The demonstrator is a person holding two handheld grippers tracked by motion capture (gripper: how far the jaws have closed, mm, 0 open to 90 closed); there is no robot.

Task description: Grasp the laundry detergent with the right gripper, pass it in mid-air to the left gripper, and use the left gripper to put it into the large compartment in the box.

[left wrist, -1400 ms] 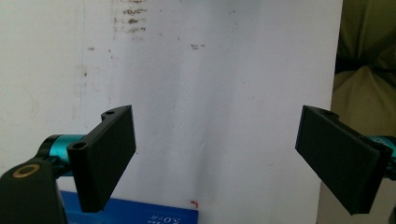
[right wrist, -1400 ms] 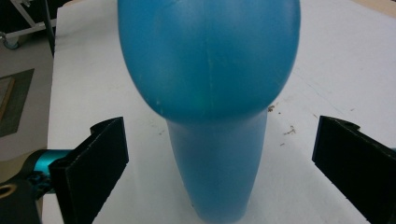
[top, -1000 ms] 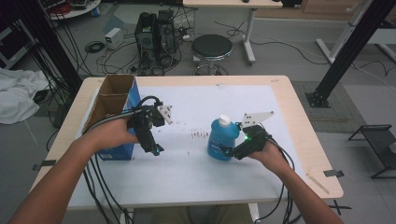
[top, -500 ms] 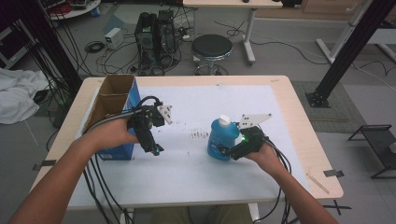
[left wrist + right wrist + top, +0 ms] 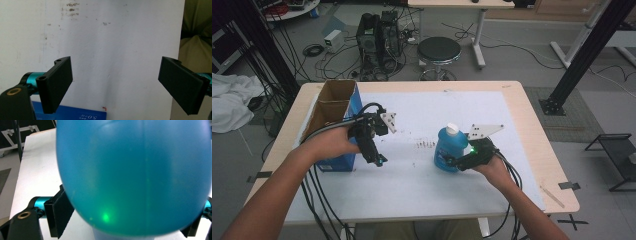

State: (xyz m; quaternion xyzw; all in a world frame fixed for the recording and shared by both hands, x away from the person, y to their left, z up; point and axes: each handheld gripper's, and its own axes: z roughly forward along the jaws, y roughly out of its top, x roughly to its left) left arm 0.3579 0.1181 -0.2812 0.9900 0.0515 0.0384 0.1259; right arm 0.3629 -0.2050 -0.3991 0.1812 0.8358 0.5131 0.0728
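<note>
While the blue bottle (image 5: 448,150) stands upright on the white sheet (image 5: 422,175) of the table, near its middle, it is flanked by the jaws of the right gripper (image 5: 454,163), which have just been closing on its lower body (in the right gripper view the bottle (image 5: 132,175) is seen against both jaws). The left gripper (image 5: 377,159) is held beside the blue box (image 5: 339,162), well apart from the bottle, its jaws spread wide with nothing between them.

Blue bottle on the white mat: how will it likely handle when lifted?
The blue bottle looks smooth and rounded, so it may slip between the right gripper jaws flanking it. Standing upright and tallish, it could tip if nudged.
</note>
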